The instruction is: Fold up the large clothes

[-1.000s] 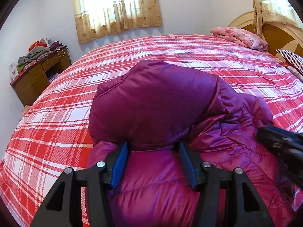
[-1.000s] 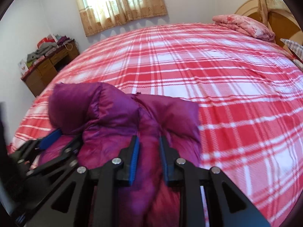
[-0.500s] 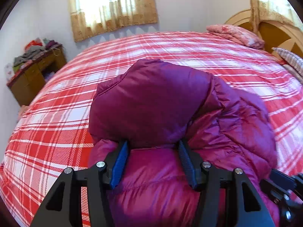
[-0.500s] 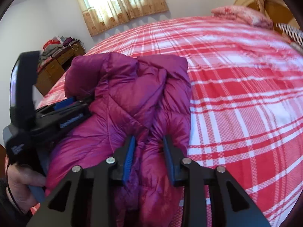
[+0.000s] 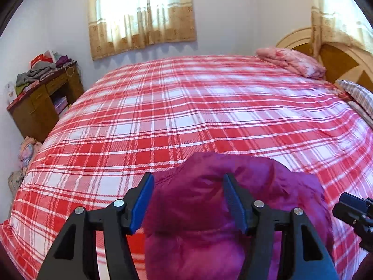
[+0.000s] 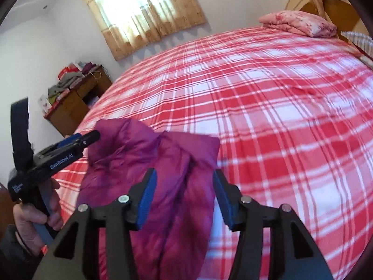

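Bunched magenta puffer jacket (image 5: 209, 210) on bed

Daylight is pouring through the curtained window (image 5: 142, 11), blowing it out to white glare, while fisheye distortion is bending the bed (image 5: 186, 107) into a dome, dark vignetting is cutting the corners, and the right wrist view is smearing with motion blur.

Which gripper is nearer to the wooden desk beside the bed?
Left. The left gripper is over the jacket's side towards the desk; the right gripper is over its other side.
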